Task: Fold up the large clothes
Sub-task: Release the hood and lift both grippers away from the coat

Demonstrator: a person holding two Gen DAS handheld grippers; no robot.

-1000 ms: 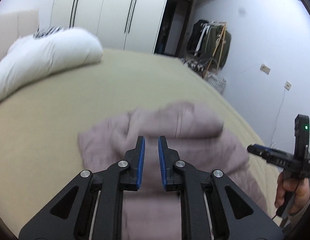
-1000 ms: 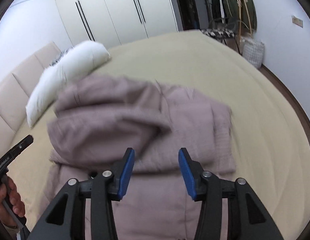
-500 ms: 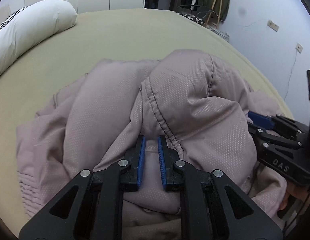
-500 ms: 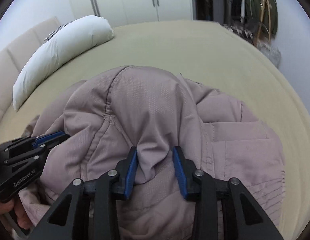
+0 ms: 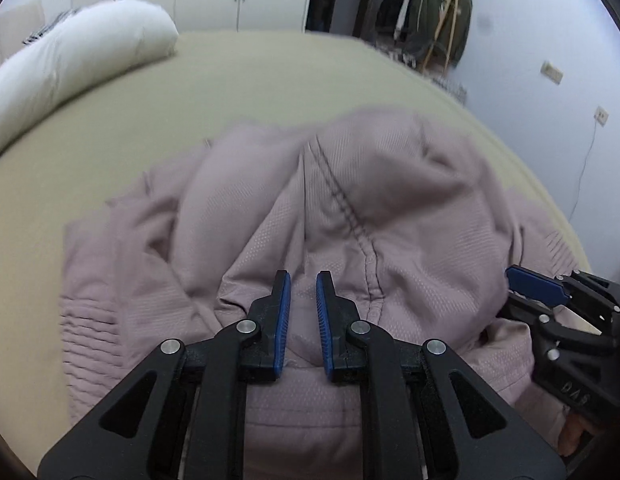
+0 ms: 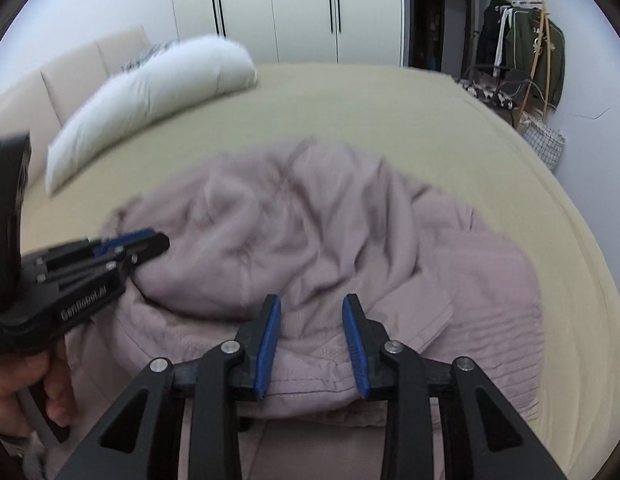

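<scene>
The left gripper (image 5: 303, 280) carries the raised lettering "GenRobot.AI" on its black body, readable in the right wrist view where it enters from the left edge (image 6: 130, 246), held by a hand (image 6: 26, 384). On the right gripper (image 6: 311, 304), seen at the right edge of the left wrist view (image 5: 534, 286), only the letters "DAS" can be made out. The mauve jacket (image 5: 350, 216) lies crumpled in a mound on the olive-green bed (image 5: 270, 80), toward the near edge. The left gripper's blue pads (image 5: 284, 320) stand narrow, with a fold of the jacket running between them; whether they pinch it I cannot tell. The right gripper's jaws are closing, a bulge of jacket fabric between them, gaps visible at the pads. Beyond the jacket the bed lies bare up to a white pillow (image 6: 150, 92) at the far left. A clothes rack (image 6: 522, 52) stands off the bed's far right corner, before white wardrobe doors (image 6: 302, 4).
</scene>
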